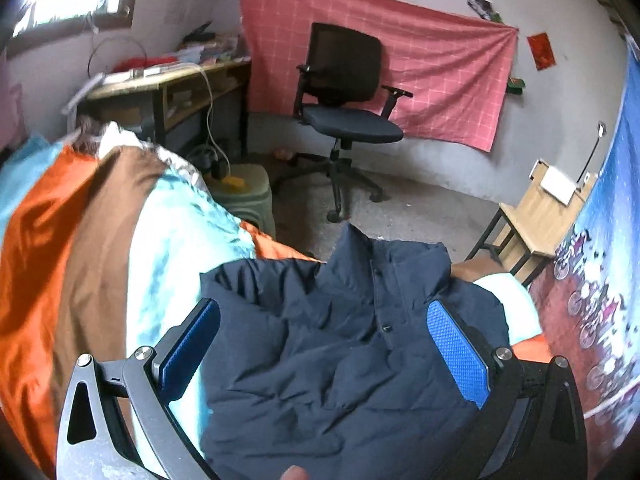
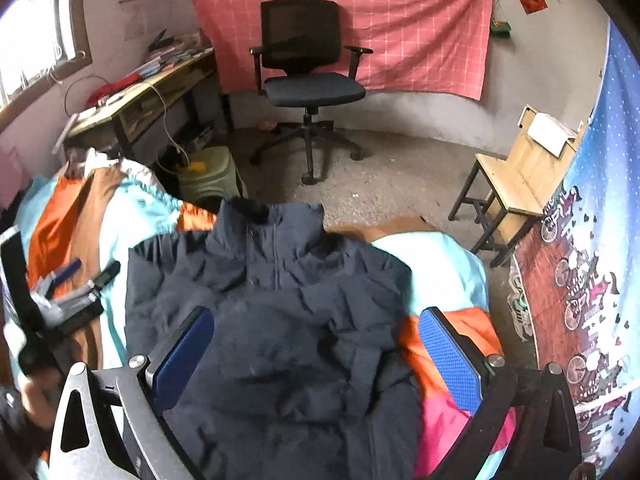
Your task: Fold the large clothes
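Note:
A navy puffer jacket (image 2: 272, 300) lies front-up on the bed, collar toward the far edge, its snap placket (image 1: 380, 304) running down the middle. The bed cover (image 1: 80, 240) is striped orange, brown and pale blue. My right gripper (image 2: 318, 356) hovers above the jacket's lower half with its blue pads (image 2: 452, 356) wide open and nothing between them. My left gripper (image 1: 324, 344) is also open above the jacket, its pads (image 1: 192, 344) clear of the cloth. In the right wrist view the left gripper (image 2: 90, 274) shows blurred at the left, held by a hand (image 2: 36, 392).
Beyond the bed's far edge is bare concrete floor with a black office chair (image 2: 308, 64). A cluttered wooden desk (image 2: 132, 96) stands at the left, with a green plastic stool (image 2: 208, 176) by it. A small wooden chair (image 2: 516, 184) and a blue patterned hanging (image 2: 592, 240) are at the right.

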